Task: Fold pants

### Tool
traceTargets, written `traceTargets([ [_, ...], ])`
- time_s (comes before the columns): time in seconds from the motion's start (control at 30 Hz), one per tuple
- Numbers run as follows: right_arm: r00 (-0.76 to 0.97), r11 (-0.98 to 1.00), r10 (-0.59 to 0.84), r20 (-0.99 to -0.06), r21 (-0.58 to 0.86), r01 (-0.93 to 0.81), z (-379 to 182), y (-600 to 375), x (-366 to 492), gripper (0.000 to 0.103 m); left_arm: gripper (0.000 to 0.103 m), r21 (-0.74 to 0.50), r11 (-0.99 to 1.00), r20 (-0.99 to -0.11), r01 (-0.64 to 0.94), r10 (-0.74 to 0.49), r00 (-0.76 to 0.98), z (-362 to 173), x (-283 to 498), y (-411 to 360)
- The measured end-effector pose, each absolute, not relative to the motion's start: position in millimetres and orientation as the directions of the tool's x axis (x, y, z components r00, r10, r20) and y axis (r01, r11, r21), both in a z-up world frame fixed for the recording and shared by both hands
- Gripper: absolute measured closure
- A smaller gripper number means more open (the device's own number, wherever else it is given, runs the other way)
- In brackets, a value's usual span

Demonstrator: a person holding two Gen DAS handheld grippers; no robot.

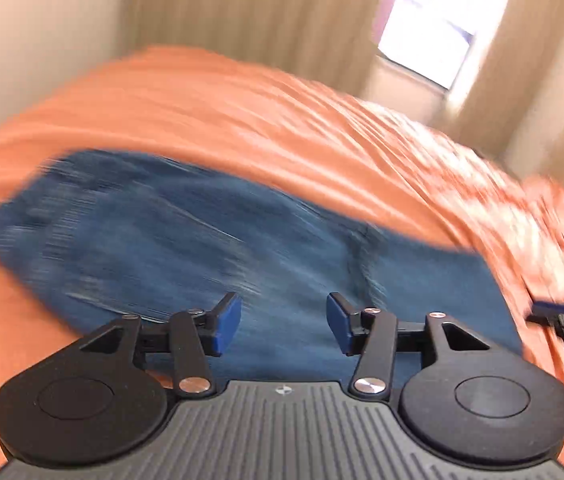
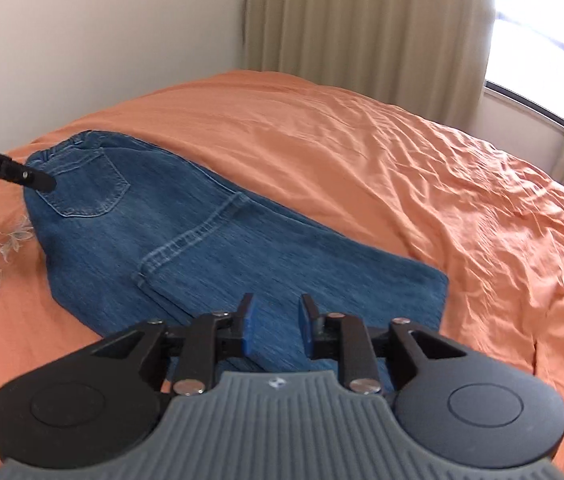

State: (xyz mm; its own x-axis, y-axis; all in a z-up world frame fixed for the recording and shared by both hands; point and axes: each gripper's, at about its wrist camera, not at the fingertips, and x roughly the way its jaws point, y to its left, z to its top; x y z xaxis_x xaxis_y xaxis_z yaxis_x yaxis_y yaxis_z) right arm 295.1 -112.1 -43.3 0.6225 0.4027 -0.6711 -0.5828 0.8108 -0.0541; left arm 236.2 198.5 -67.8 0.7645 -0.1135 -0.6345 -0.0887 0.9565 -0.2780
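A pair of blue jeans [image 2: 186, 240] lies folded lengthwise on an orange bedspread [image 2: 401, 168], waistband and back pocket towards the wall, legs doubled back. The left gripper [image 1: 283, 322] hangs over the denim with its blue pads well apart and nothing between them. The right gripper [image 2: 276, 328] hovers above the folded end, jaws parted narrowly, also empty.
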Motion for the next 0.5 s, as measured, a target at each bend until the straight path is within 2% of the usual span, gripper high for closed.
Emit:
traceTargets([
  [0.07,0.598,0.782,0.415,-0.685,-0.067,-0.619,-42.9,-89.2,303.2,0.080,0.041,-0.321,0.928,-0.608,-0.191,-0.047,0.793,-67.5,227.7,232.4],
  [0.1,0.592,0.773,0.417,-0.690,-0.073,-0.630,-43.8,-79.4,307.8,0.080,0.036,-0.360,0.902,-0.592,-0.240,-0.022,0.806,-69.1,223.7,249.3],
  [0.17,0.570,0.755,0.414,-0.710,-0.082,-0.651,-48.0,-59.7,320.0,0.080,0.032,-0.461,0.831,-0.564,-0.311,-0.003,0.825,-77.4,216.1,285.3],
  [0.3,0.528,0.736,0.407,-0.745,-0.075,-0.673,-59.3,-26.6,347.2,0.080,0.031,-0.571,0.729,-0.548,-0.378,0.005,0.837,-99.6,214.5,340.0],
  [0.4,0.508,0.735,0.386,-0.770,-0.076,-0.674,-72.2,-8.5,371.0,0.080,0.023,-0.635,0.652,-0.525,-0.413,0.028,0.851,-122.2,217.3,370.5],
  [0.5,0.490,0.736,0.364,-0.792,-0.078,-0.673,-85.9,6.4,393.2,0.080,0.022,-0.701,0.561,-0.515,-0.441,0.031,0.857,-150.4,223.0,392.9],
])
